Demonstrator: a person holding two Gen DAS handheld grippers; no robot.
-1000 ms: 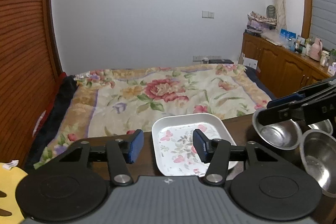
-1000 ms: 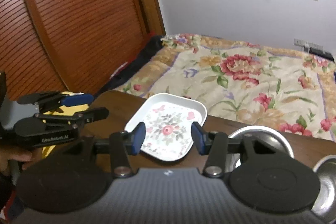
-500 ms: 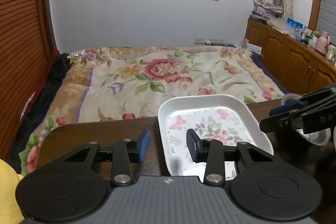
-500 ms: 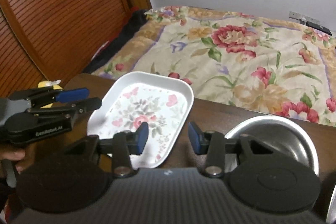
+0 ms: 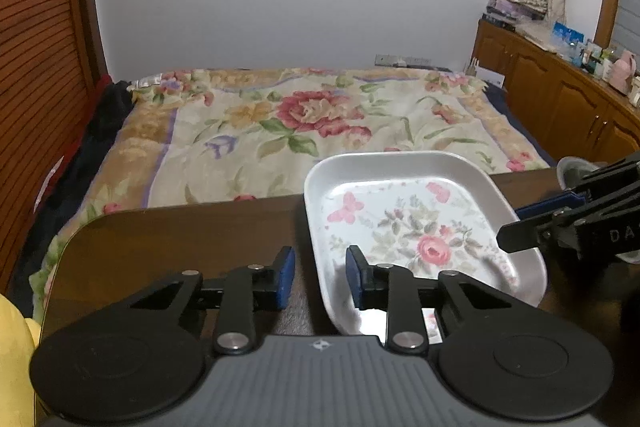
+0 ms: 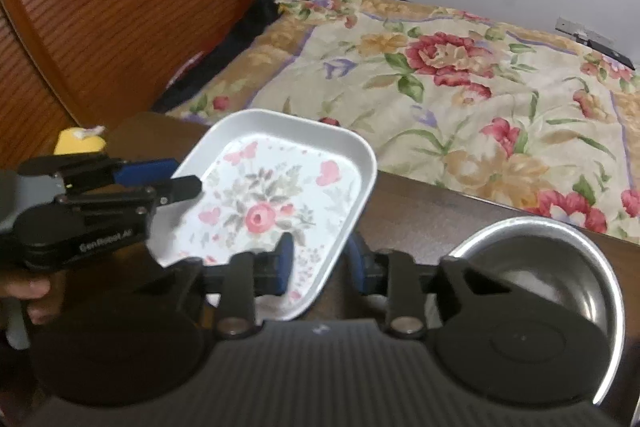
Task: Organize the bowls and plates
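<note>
Floral plate (image 5: 416, 227) on table (image 5: 180, 239) | left gripper (image 5: 320, 277) closing astride its left rim | right gripper (image 6: 320, 259) closing astride right rim; pads not yet pressing.

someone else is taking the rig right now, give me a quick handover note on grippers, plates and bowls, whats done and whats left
Left gripper: jaws closing astride the left rim of the floral tray, not yet pressing.
Right gripper: jaws closing astride the tray's right rim, also not yet clamped.
The tray lies flat on the brown table. A steel bowl sits on the table to the tray's right.
Done: both grippers lined up on the tray.
Left: finish both grips, move the tray, then sort the bowl.
</note>
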